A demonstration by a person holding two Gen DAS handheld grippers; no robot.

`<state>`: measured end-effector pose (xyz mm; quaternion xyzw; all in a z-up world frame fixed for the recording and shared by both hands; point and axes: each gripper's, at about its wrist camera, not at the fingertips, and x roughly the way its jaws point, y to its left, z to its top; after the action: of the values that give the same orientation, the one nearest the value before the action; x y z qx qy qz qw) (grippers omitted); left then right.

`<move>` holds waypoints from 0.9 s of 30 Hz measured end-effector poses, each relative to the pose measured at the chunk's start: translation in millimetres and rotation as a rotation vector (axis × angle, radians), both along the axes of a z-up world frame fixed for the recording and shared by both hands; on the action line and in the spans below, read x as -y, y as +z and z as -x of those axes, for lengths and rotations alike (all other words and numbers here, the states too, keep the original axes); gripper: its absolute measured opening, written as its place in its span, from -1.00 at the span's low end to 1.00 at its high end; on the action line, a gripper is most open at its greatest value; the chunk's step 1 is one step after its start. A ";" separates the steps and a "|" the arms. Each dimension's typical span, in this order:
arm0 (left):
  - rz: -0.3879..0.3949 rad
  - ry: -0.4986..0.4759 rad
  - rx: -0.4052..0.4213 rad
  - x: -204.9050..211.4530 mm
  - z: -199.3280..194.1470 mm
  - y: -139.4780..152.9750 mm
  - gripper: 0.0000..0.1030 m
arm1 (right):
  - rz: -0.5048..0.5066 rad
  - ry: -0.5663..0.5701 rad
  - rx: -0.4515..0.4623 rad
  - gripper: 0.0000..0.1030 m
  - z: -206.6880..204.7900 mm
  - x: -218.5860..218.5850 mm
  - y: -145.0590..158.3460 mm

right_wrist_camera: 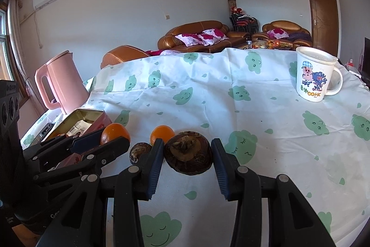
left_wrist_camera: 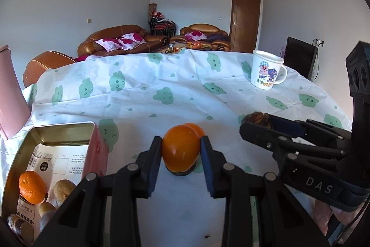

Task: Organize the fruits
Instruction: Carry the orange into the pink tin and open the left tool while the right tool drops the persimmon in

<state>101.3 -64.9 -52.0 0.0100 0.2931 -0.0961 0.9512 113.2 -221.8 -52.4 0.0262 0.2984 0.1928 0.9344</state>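
— What's in your left tool [left_wrist_camera: 180, 149]?

— An orange [left_wrist_camera: 180, 151], pinched between both pads and held above a dark fruit on the tabletop [left_wrist_camera: 161, 75]. A second orange [left_wrist_camera: 196, 129] sits just behind it.

— And the right tool [right_wrist_camera: 187, 152]?

— Its fingers stand on either side of a brown fruit [right_wrist_camera: 188, 155] — the left pad touches, the right looks a hair off, so I can't tell if it grips.

— The tin [left_wrist_camera: 57, 131]?

— At my left, open, with an orange and other fruit inside.
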 end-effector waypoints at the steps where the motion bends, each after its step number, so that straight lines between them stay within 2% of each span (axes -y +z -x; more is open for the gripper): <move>1: 0.000 0.001 0.005 0.3 0.8 0.2 -0.33 | 0.000 0.001 0.006 -0.15 1.0 -0.3 0.6; 27: 0.004 0.031 0.143 -2.7 24.9 12.0 -0.33 | 0.000 0.017 0.137 -0.15 23.3 -1.6 12.7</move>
<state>76.3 -62.2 -40.0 0.0105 0.2244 -0.0809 0.9711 89.9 -220.3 -39.7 0.0104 0.2339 0.2023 0.9509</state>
